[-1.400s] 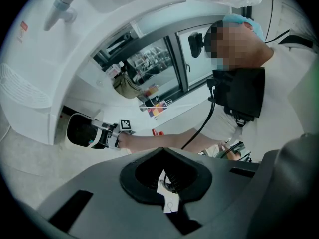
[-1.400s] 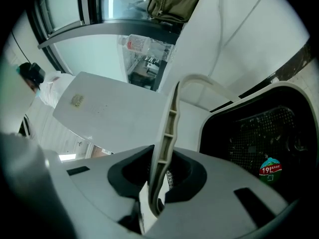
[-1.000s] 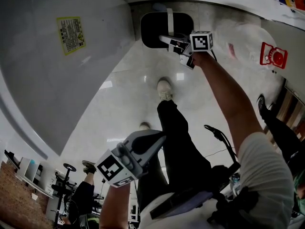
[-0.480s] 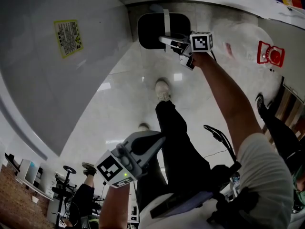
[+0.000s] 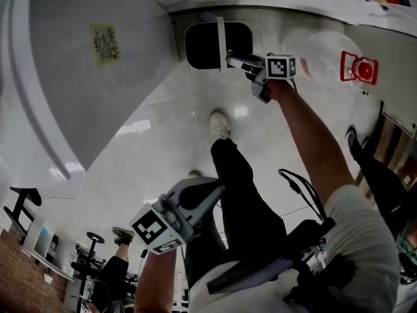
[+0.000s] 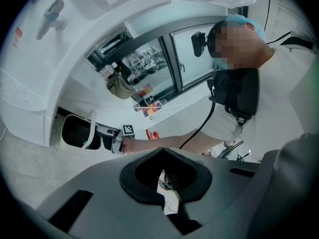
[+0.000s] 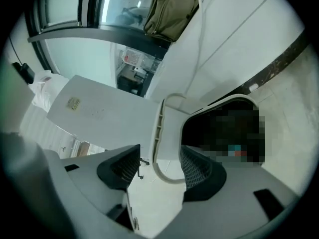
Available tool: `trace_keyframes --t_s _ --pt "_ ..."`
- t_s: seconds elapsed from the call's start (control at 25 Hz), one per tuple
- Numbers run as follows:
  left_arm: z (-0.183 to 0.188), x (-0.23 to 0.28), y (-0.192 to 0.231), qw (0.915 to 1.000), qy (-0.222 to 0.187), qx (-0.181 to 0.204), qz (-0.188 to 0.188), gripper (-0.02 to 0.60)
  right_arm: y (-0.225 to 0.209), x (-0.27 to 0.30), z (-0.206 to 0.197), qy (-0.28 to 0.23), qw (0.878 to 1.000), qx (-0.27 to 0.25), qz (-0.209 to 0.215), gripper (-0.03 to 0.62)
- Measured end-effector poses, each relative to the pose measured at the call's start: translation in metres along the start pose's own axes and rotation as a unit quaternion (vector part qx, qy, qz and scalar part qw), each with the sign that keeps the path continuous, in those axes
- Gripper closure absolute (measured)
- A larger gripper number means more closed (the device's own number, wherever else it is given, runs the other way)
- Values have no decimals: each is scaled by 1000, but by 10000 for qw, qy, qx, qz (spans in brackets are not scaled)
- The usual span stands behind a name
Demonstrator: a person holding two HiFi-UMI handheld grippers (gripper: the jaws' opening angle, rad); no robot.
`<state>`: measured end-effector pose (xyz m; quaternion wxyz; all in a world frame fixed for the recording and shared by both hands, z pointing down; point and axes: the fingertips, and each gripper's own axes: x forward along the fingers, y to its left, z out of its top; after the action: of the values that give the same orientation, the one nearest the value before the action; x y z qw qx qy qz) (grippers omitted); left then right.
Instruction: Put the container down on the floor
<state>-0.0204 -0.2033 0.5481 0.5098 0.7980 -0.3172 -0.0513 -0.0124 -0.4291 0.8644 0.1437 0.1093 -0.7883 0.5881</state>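
The container (image 5: 207, 44) is a dark bin with a white rim, standing on the pale floor beside a white cabinet. Its white loop handle (image 7: 158, 133) stands up between the pads of my right gripper (image 7: 157, 166). Those jaws have just been opening, and neither pad touches the handle. In the head view the right gripper (image 5: 236, 61) reaches in from the right at the bin's rim. My left gripper (image 5: 207, 189) hangs low near the person's leg, shut with nothing in it. The left gripper view shows its jaws (image 6: 163, 151) closed, with the container (image 6: 77, 132) far off.
A big white cabinet panel with a yellow sticker (image 5: 104, 43) fills the left. The person's shoe (image 5: 220, 124) stands on the floor behind the bin. A red sign (image 5: 358, 67) hangs on the right wall, and another person's legs (image 5: 374, 168) stand at the right edge.
The right gripper's jaws have spread apart and let go of the container's handle. The gripper has drawn back a little to the right. The left gripper has stayed put.
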Motion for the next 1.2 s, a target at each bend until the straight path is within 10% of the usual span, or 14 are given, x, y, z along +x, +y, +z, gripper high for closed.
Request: trace_keyframes --t_s 0.44,1.2 --pt "-19 -42 -81 9967 -81 723 -369 571 67 -96 -68 106 9962 -404 -763 378" --pt "-102 -207 -245 9860 -260 1596 -407 572 381 -161 -249 73 9854 -1617 -533 568"
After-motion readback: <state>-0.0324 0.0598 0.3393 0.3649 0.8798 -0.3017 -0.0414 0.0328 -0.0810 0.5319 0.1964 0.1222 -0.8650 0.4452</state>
